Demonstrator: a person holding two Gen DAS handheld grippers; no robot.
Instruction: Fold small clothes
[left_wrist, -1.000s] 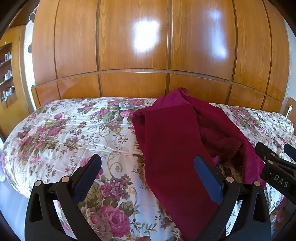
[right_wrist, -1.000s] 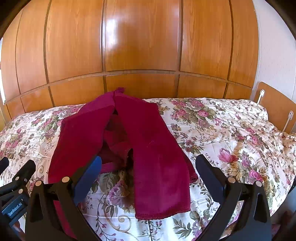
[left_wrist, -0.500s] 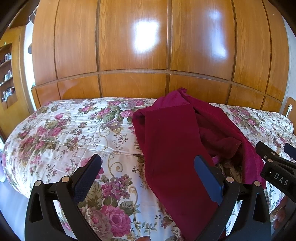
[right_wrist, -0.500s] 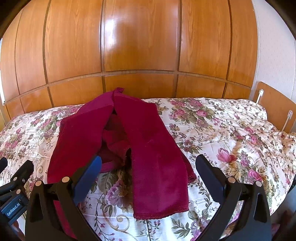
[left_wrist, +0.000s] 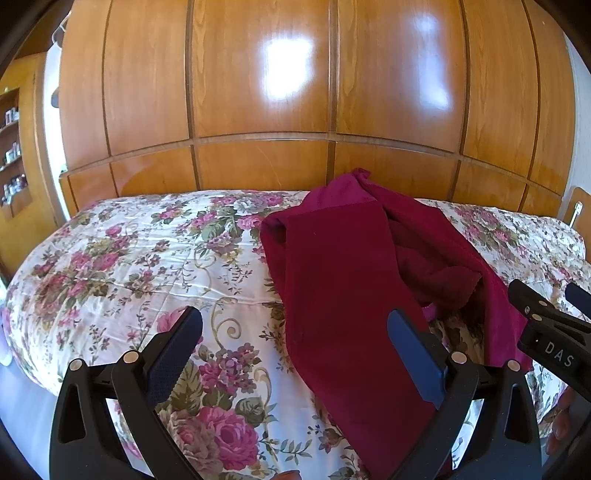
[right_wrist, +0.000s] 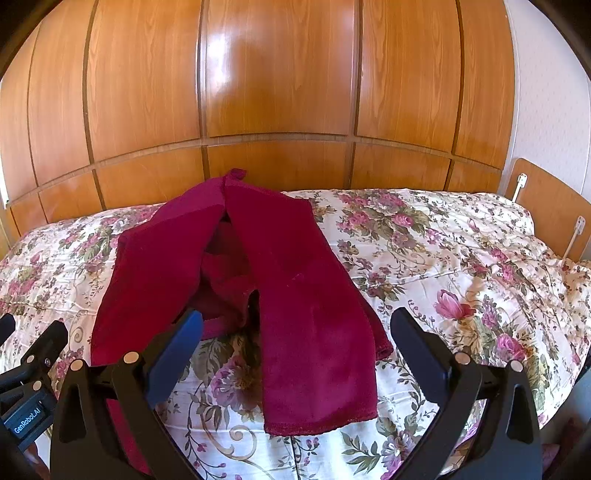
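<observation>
Wood-panelled wardrobe (left_wrist: 258, 92) fills the background ahead of both grippers, glossy, with light glare on the upper panels. Bed (left_wrist: 122, 258) lies below and ahead of the grippers, covered by a white spread with pink floral print; a wooden board (right_wrist: 546, 206) with a white cable stands at the bed's far right, well right of the right gripper. Shelf (left_wrist: 11, 147) with small jars sits at the far left, well left of the left gripper. Dark red garment (right_wrist: 295, 295) lies on the bed, roughly centred between the two grippers: two long flat panels run toward the grippers from a common point near the wardrobe, with rumpled fabric in the gap between them. In the left wrist view one panel passes under and beyond the right finger of the left gripper (left_wrist: 295, 354); in the right wrist view the other panel's hemmed end lies between the fingers of the right gripper (right_wrist: 295, 358), slightly below them. Left gripper: fingers spread wide, nothing between them, above the bed. Right gripper: fingers spread wide, holding nothing, above the garment. Each gripper shows at the edge of the other's view, side by side.
</observation>
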